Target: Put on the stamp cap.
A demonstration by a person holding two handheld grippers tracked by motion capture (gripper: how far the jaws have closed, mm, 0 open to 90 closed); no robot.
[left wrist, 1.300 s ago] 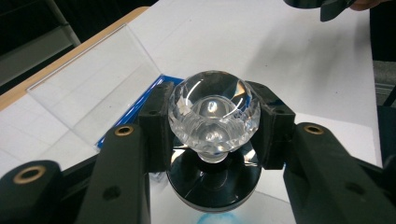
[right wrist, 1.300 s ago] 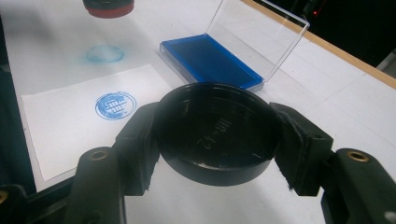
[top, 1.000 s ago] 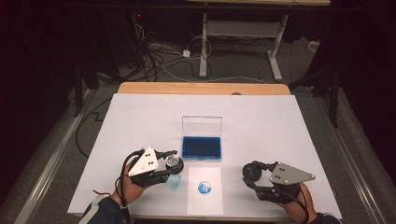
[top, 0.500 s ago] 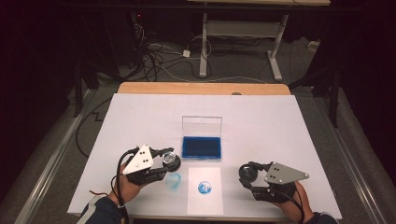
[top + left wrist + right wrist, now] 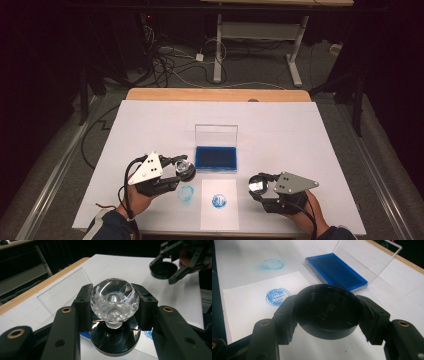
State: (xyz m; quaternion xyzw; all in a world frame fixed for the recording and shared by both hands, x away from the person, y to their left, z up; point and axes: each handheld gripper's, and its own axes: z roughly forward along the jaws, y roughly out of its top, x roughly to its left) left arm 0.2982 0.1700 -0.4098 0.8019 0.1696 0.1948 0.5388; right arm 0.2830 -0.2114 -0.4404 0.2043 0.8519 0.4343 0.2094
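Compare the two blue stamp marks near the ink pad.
The print sits on the white paper slip; the smudge lies on the table cover beside the slip. The print is dark and crisp, with a ring and inner lines; the smudge is pale and blurred, its pattern unreadable. Both are round, blue and about the same size.

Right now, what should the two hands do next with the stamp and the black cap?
Probably bring the cap across to the stamp and fit it on. The paper already bears a blue print, each gripper's jaws hold one piece, and the two are apart.
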